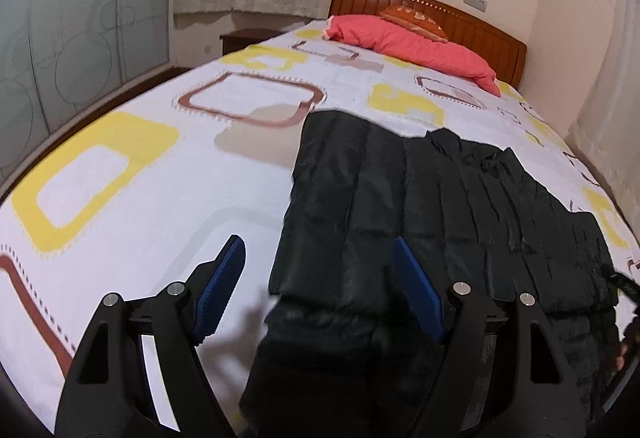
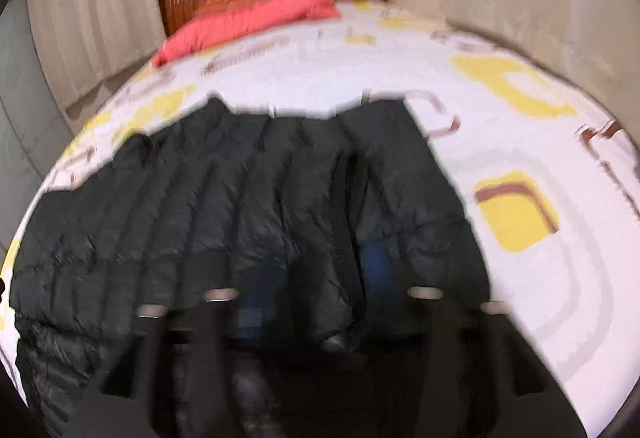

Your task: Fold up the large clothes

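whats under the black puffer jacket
The black puffer jacket lies spread on the patterned bed sheet, which shows all around it. Whatever sits directly beneath the jacket is covered and cannot be seen.

No legible text, labels or numbers anywhere.

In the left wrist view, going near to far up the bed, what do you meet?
Left gripper with jaws open → black quilted jacket → patterned bedsheet → pink folded quilt → orange cushion → wooden headboard.
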The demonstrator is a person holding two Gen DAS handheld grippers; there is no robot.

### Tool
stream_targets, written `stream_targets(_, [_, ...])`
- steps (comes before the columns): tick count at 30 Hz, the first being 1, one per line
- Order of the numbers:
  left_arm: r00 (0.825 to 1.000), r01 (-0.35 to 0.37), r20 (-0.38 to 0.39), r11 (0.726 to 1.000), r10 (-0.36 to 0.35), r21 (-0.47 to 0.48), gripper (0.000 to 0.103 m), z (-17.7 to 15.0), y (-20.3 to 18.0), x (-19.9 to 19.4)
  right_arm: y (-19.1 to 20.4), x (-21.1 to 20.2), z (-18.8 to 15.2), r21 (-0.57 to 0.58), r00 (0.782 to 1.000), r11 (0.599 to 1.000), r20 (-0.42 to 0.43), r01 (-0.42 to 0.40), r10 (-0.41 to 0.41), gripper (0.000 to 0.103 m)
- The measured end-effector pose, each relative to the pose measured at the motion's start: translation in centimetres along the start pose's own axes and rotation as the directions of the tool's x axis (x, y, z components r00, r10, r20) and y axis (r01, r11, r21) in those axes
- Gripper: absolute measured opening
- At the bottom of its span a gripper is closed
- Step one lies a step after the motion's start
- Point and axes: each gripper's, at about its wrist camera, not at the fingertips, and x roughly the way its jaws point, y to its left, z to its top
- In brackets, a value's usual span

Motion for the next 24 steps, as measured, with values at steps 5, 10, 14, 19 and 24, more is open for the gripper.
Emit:
stream_targets(5, [0.998, -0.050, -0.026, 0.997, 0.052, 0.057, 0.076, 0.5, -1.2, 2.8, 3.3, 0.4, -0.4, -0.080, 0.998, 0.995, -0.018, -0.055, 0.054, 0.063])
stream_targets(10, [0.985, -0.072, -0.152, 0.993, 0.085, 0.089, 0.075, -0.7, -1.2, 7.0, 4.4, 4.2, -2.5, -0.130, 0.993, 0.991, -0.113, -0.045, 0.030, 0.064])
stream_targets(14, [0.991, -0.065, -0.111, 0.996, 0.071, 0.052, 0.069, 0.0, -0.5, 4.8, 4.2, 2.8, -1.5, -0.094, 0.993, 0.994, -0.114, -0.052, 0.041, 0.064])
stream_targets(19, [1.000, -0.021, -0.004, 1.000, 0.021, 0.000, 0.073, 1.8, -1.2, 2.3, 4.7, 2.7, 0.4, -0.085, 0.999, 0.996, -0.037, -0.030, 0.027, 0.064])
stream_targets(24, [0.981, -0.064, -0.177, 0.991, 0.084, 0.118, 0.076, 1.1, -3.3, 8.6, 5.3, 6.7, 0.3, -0.087, 0.992, 0.996, -0.128, -0.009, -0.002, 0.064])
